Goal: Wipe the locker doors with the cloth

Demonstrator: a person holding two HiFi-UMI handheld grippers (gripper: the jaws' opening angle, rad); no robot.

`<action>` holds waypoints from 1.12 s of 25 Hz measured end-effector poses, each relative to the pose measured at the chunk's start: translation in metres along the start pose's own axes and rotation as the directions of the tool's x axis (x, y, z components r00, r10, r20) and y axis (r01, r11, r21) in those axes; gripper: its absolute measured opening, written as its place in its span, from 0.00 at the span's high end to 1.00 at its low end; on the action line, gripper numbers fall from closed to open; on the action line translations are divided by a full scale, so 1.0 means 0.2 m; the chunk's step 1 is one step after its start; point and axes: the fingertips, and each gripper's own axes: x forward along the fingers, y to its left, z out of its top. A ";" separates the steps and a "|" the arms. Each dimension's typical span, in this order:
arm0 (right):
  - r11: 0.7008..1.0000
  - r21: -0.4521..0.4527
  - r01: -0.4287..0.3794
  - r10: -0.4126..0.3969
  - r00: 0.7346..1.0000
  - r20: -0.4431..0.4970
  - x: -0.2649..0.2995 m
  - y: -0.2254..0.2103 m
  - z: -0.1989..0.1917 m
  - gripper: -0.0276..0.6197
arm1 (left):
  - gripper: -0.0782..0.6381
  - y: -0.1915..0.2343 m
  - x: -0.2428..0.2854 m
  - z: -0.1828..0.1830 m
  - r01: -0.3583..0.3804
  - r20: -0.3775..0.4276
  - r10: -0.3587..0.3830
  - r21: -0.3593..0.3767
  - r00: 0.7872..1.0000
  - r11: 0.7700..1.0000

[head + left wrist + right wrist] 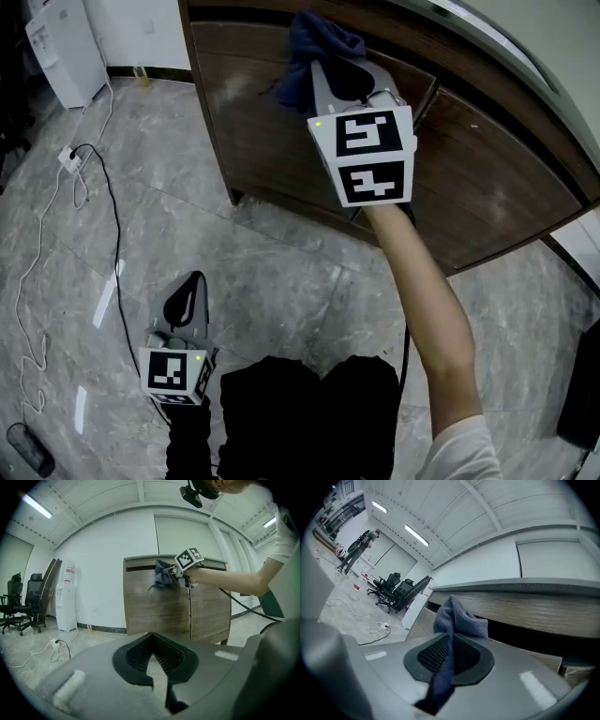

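Observation:
The brown wooden locker (281,141) stands ahead with two doors (159,611) under a grey top. My right gripper (330,73) is raised to the upper part of the left door and is shut on a dark blue cloth (317,42). In the right gripper view the cloth (457,618) bunches out past the right gripper (450,638), just below the locker's top edge. From the left gripper view, the cloth (163,576) hangs at the door's top. My left gripper (192,284) is low near the floor, pointing at the locker, with its jaws together and nothing between them (151,637).
A white appliance (66,47) stands at the far left wall. A cable with a power strip (70,157) trails over the marble floor. Office chairs (21,604) stand further left. A black object (581,394) sits at the right edge.

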 end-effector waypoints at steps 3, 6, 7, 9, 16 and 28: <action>1.000 0.016 -0.004 0.004 1.000 -0.001 0.01 0.02 -0.02 0.90 | 0.89 0.01 -0.01 0.01 -0.001 0.001 0.001 0.001 1.000 1.000; 1.000 0.022 -0.020 0.021 0.999 -0.027 0.04 0.06 -0.10 0.90 | 0.89 0.03 0.01 0.01 -0.006 -0.001 0.006 0.002 1.000 1.000; 0.999 0.023 -0.029 0.030 0.999 -0.040 0.06 0.09 -0.14 0.90 | 0.89 0.03 0.01 0.01 -0.008 -0.005 0.008 0.000 1.000 1.000; 0.999 0.018 -0.048 0.049 0.997 -0.067 0.08 0.15 -0.25 0.90 | 0.89 0.03 0.01 0.00 -0.009 -0.015 0.009 -0.001 1.000 1.000; 0.994 0.000 -0.112 0.109 0.971 -0.212 0.09 0.45 -0.71 0.90 | 0.89 0.08 -0.01 -0.05 -0.025 -0.038 0.025 -0.022 0.999 0.999; 0.982 0.080 -0.171 0.188 0.921 -0.341 0.13 0.78 -1.25 0.90 | 0.89 0.14 -0.01 -0.15 -0.054 -0.078 0.051 -0.029 0.996 0.998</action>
